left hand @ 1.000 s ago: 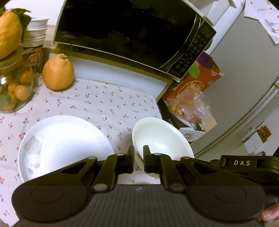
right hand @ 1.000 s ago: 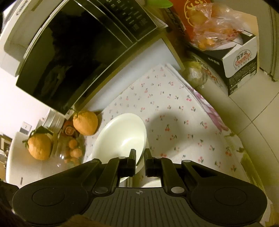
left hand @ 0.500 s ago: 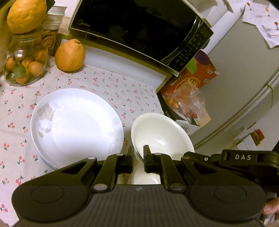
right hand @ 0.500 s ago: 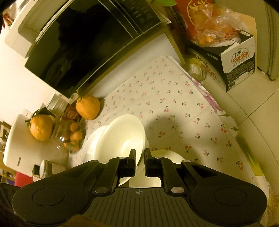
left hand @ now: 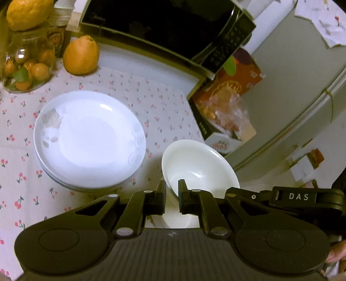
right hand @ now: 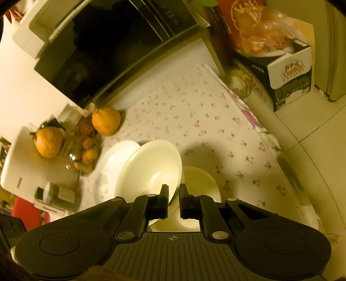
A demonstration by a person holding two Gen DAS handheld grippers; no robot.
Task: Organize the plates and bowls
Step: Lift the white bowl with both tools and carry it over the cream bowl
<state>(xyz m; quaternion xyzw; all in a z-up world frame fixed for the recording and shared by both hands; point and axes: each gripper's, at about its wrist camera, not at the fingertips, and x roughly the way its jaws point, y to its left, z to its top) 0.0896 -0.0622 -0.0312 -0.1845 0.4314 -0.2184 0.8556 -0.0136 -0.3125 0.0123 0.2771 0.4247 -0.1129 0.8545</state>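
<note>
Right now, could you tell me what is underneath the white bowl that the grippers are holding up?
Under the tilted white bowl sits a second white bowl on the cherry-print tablecloth, partly covered by it. The grippers hide its near side, so whether the two touch cannot be seen.

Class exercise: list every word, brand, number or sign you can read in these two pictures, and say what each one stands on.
"DAS": on the black bar at the right of the left wrist view.
"Midea": faint, on the microwave door's corner.
Carton: a red logo, too blurred to read.
Orange box: emblem illegible.
Microwave keypad: labels too small to read.
</note>
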